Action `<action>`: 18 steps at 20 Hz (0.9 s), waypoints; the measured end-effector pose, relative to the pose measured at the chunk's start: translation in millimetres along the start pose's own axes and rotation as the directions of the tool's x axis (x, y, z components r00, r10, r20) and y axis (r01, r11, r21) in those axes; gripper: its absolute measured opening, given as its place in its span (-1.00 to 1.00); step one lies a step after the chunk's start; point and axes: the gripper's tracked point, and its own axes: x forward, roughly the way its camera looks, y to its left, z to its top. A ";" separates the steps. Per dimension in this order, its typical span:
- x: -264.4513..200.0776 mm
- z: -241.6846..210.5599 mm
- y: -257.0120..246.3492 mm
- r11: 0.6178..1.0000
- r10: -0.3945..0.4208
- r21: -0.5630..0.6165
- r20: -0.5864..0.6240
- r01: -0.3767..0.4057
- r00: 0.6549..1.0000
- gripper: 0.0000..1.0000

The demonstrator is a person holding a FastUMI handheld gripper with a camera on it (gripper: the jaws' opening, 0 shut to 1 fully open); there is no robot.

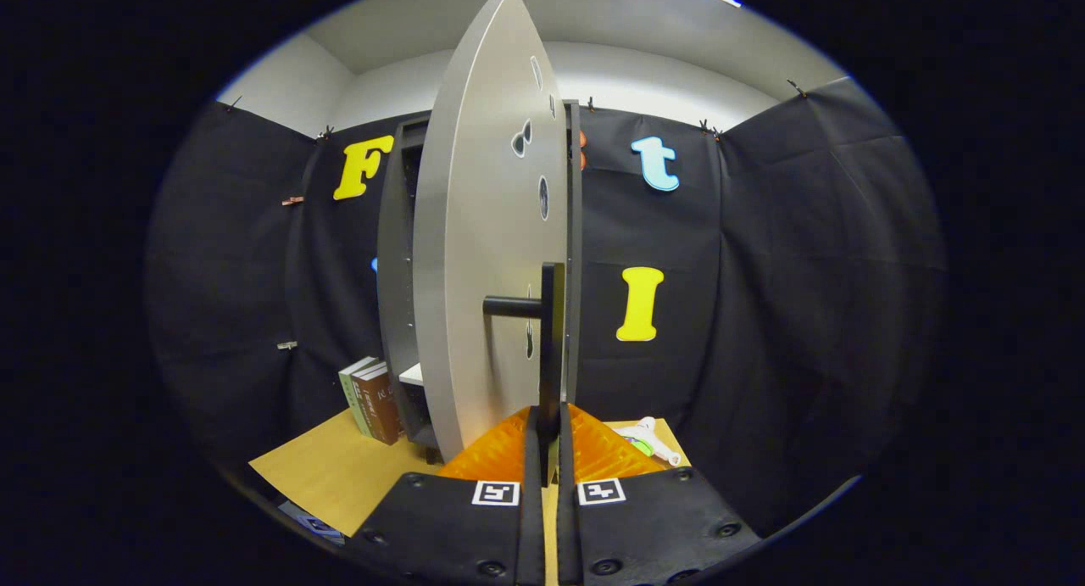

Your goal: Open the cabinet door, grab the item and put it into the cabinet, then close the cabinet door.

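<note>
The cabinet door (pixel 483 255) is a tall pale grey panel, swung partly outward and seen almost edge-on. A dark bar handle (pixel 551 340) runs down its front on a short post. My gripper (pixel 549 440) is shut on the lower end of that handle, one finger on each side. Behind the door stands the dark grey cabinet (pixel 394 264), its inside mostly hidden, with a white shelf edge (pixel 412 374) showing low down. A white tube with a green patch (pixel 648 439) lies on the wooden table just right of my fingers.
Two upright books (pixel 373 402) lean against the cabinet's left side on the wooden table (pixel 331 471). Black cloth walls close in the booth on all sides. The table's front-left edge is near, with something bluish (pixel 309 522) below it.
</note>
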 end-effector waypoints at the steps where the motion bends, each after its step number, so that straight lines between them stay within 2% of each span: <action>1: -0.3 5.3 -6.2 1.000 -0.007 0.007 0.017 0.007 1.000 -0.79; 4: -1.9 4.3 -27.3 0.999 -0.051 0.007 0.013 0.051 0.999 -0.84; 6: -7.7 6.4 -31.2 0.998 -0.052 0.021 0.017 0.051 0.999 -0.89; 9: -18.7 5.1 -33.0 0.997 -0.070 -0.024 0.034 0.071 0.997 -0.81; 11: -31.8 5.6 -34.0 0.994 -0.098 -0.041 0.037 0.100 0.994 -0.84; 15: -57.6 18.1 -13.1 0.995 -0.100 -0.012 0.087 0.101 0.991 -0.88; 18: -55.3 -3.8 17.5 0.995 -0.092 -0.031 0.022 0.093 0.995 -0.88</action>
